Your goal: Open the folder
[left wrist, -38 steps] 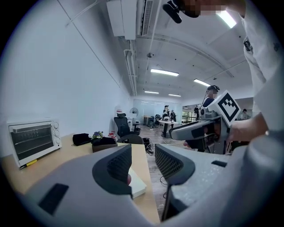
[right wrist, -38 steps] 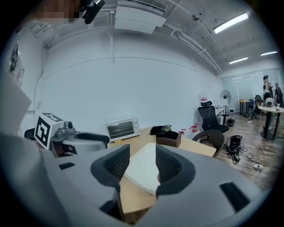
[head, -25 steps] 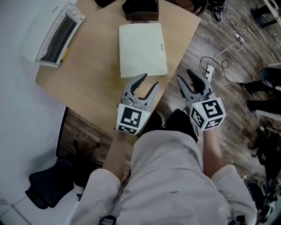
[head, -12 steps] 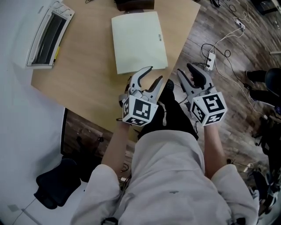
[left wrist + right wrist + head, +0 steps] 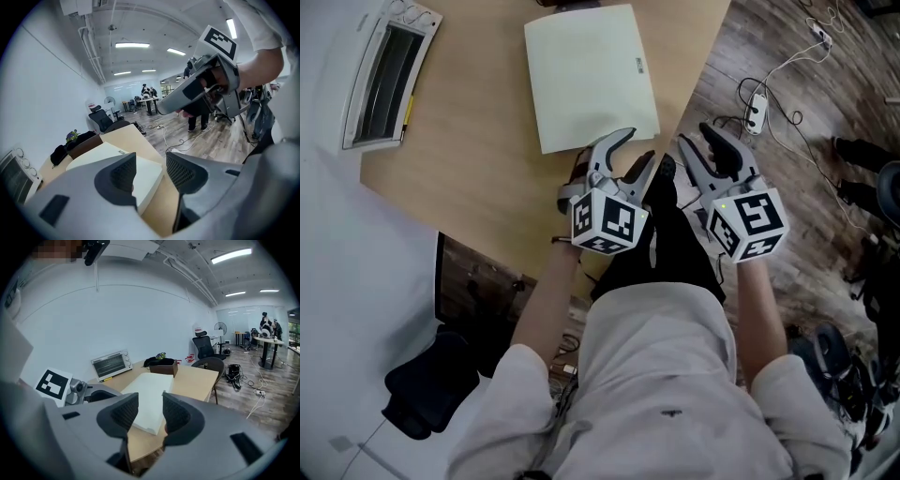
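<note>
Head view: folder (image 5: pixel 591 75) lies shut and flat on the tabletop (image 5: pixel 478 178), just ahead of the left tool (image 5: pixel 639 145). Its near edge sits close under that tool's tips, likely so the cover can be caught there. The right tool (image 5: pixel 695 134) hangs beside the left one, off the tabletop's edge, over the floor.

Left gripper view: left tool (image 5: pixel 150 171) is released, its jaws spreading and the pads bare. The folder's near corner (image 5: pixel 98 152) shows just beyond and below the gap (no contact that I can see).

Right gripper view: right tool (image 5: pixel 150 416) is also released, its jaws narrowing on nothing. The folder (image 5: pixel 147 387) lies ahead and slightly left, apart from the pads, probably waiting on the left tool's lift.
</note>
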